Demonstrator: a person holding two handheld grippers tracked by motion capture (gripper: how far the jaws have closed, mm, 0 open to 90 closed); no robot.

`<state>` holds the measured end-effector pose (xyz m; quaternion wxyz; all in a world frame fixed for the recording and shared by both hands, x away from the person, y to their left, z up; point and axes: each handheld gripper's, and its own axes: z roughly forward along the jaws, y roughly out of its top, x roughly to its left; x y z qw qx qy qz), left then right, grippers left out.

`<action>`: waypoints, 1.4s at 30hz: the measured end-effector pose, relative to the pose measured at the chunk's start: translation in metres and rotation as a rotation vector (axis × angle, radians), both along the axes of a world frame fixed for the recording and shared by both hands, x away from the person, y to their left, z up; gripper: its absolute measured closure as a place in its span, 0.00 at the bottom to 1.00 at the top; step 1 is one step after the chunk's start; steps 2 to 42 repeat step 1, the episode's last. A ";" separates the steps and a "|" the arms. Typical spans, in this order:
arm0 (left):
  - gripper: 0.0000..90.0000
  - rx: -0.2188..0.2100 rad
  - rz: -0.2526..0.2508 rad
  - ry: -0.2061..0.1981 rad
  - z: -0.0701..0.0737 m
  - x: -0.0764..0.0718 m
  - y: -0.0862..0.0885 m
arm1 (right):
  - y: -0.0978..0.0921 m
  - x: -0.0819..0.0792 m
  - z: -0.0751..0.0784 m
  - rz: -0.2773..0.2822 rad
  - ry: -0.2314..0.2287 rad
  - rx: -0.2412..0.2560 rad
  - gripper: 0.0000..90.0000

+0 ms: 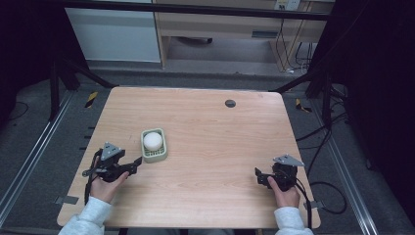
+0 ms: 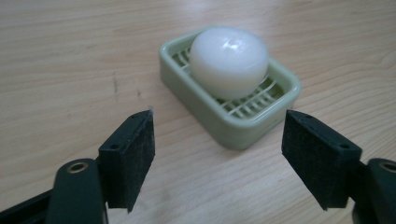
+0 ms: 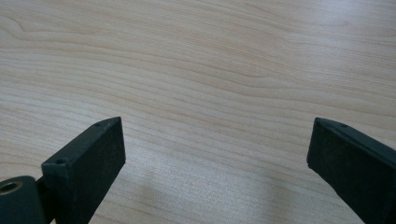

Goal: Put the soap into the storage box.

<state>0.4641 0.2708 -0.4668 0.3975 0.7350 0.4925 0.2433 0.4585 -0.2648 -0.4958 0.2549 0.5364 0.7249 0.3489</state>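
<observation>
Glossy round soap (image 2: 229, 60), ribbed green dish (image 2: 243, 128)

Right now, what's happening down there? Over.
Left gripper open, aimed at soap in green dish. Right gripper open over bare table. Path clear.

A lab-like recording room. Black frame bars (image 1: 195, 9) and loose cables (image 1: 320, 142) ring the wooden table (image 1: 215, 132)

The high view looks forward and down over the whole light wooden desk (image 1: 205, 142); both tool views skim it closely.
</observation>
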 end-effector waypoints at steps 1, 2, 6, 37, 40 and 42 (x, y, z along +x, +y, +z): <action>0.33 0.000 0.000 0.000 0.000 0.000 0.000 | 0.000 0.000 0.000 0.000 0.000 0.000 0.05; 0.33 0.000 0.000 0.000 0.000 0.000 0.000 | 0.000 0.000 0.000 0.000 0.000 0.000 0.05; 0.33 0.000 0.000 0.000 0.000 0.000 0.000 | 0.000 0.000 0.000 0.000 0.000 0.000 0.05; 0.33 0.000 0.000 0.000 0.000 0.000 0.000 | 0.000 0.000 0.000 0.000 0.000 0.000 0.05; 0.33 0.000 0.000 0.000 0.000 0.000 0.000 | 0.000 0.000 0.000 0.000 0.000 0.000 0.05; 0.33 0.000 0.000 0.000 0.000 0.000 0.000 | 0.000 0.000 0.000 0.000 0.000 0.000 0.05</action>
